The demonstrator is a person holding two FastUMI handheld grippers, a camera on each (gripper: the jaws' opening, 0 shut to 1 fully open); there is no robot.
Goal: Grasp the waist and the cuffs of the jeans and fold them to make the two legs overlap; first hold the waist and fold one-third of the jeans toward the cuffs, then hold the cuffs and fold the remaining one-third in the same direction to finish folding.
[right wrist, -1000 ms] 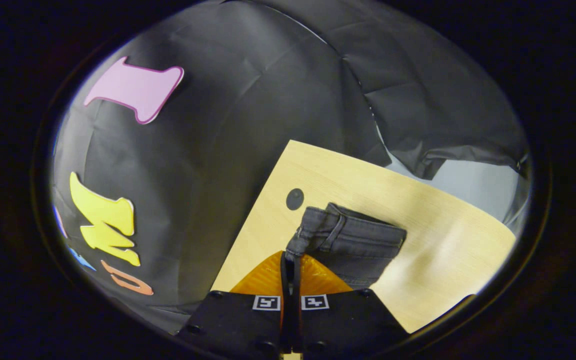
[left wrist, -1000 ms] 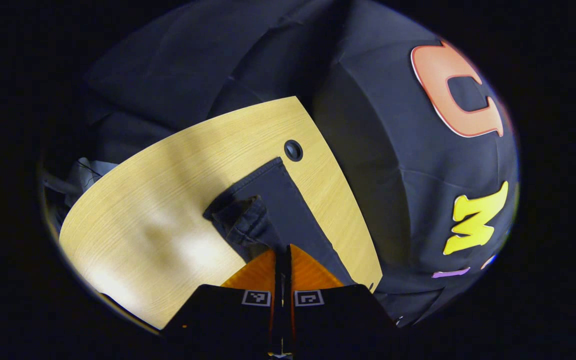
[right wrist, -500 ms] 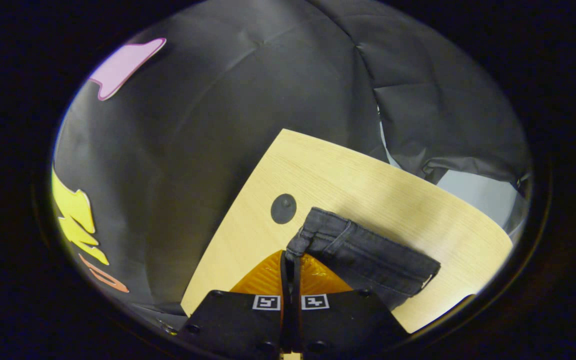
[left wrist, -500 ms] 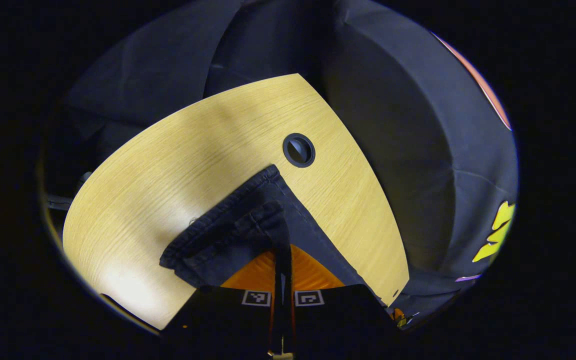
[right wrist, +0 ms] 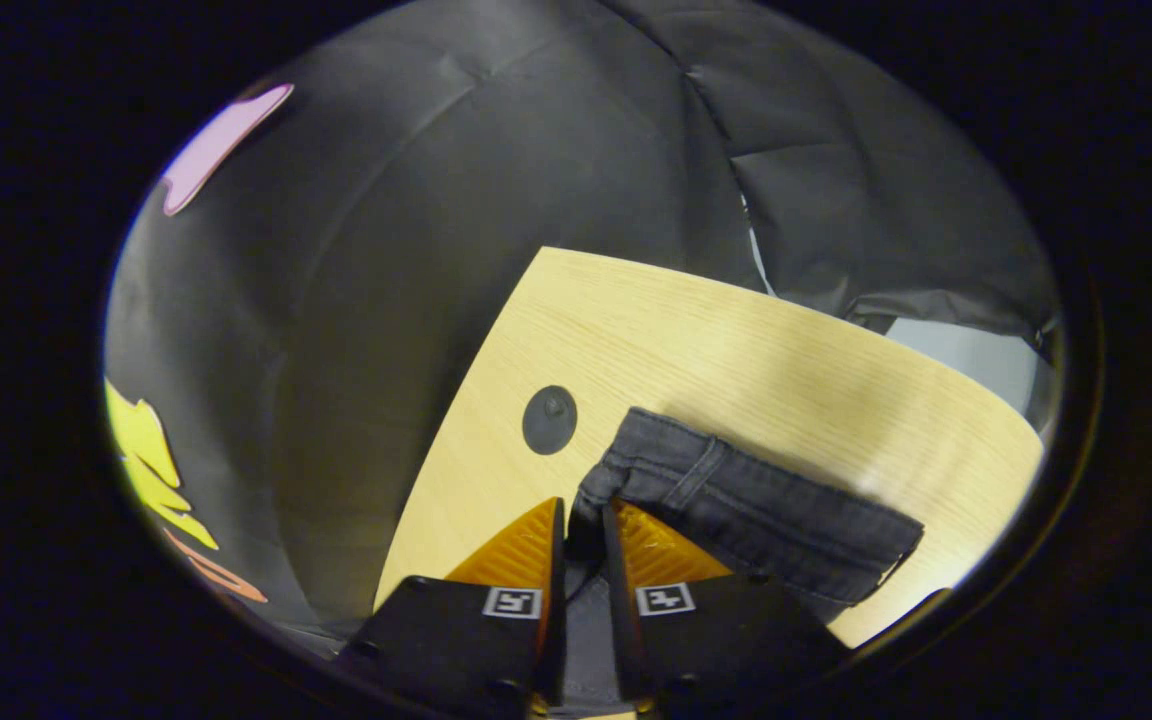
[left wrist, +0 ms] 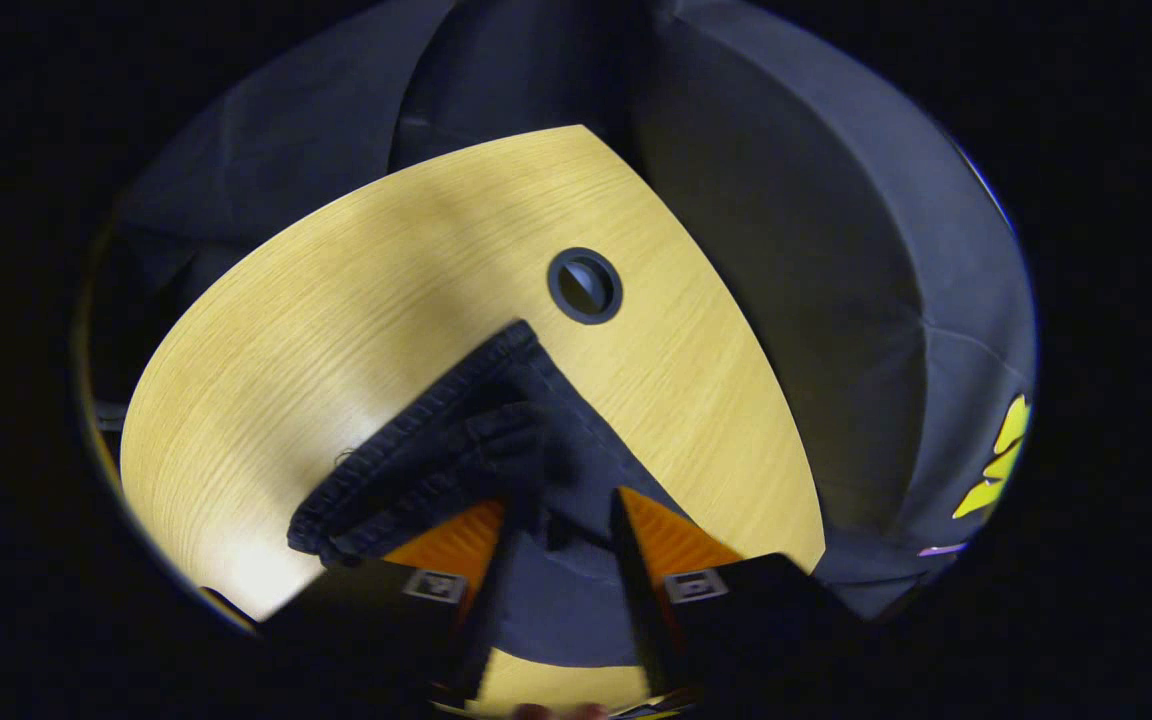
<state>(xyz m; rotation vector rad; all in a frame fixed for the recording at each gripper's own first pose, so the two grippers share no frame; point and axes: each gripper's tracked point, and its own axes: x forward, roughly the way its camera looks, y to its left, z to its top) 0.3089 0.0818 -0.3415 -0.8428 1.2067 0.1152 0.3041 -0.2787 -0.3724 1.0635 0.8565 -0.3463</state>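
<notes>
The dark grey jeans lie on the light wooden table (left wrist: 336, 300). In the left gripper view the two stacked cuffs (left wrist: 416, 465) rest flat, their corner pointing toward a round cable hole (left wrist: 585, 286). My left gripper (left wrist: 556, 515) stands open, its fingers wide apart over the leg cloth (left wrist: 561, 600). In the right gripper view the waistband (right wrist: 756, 505) with a belt loop lies on the table (right wrist: 736, 330). My right gripper (right wrist: 584, 520) has its fingers parted a little, with the waist corner (right wrist: 591, 490) sitting loosely between the tips.
The cable hole (right wrist: 549, 420) sits close to the waist corner and near the table's edge. Black cloth walls surround the table on the far sides. Bare wood stretches beyond the jeans in both views.
Both grippers came down to the table with the jeans and let go. The left fingers spread wide; the right fingers parted slightly. Cuffs and waist now lie flat.
</notes>
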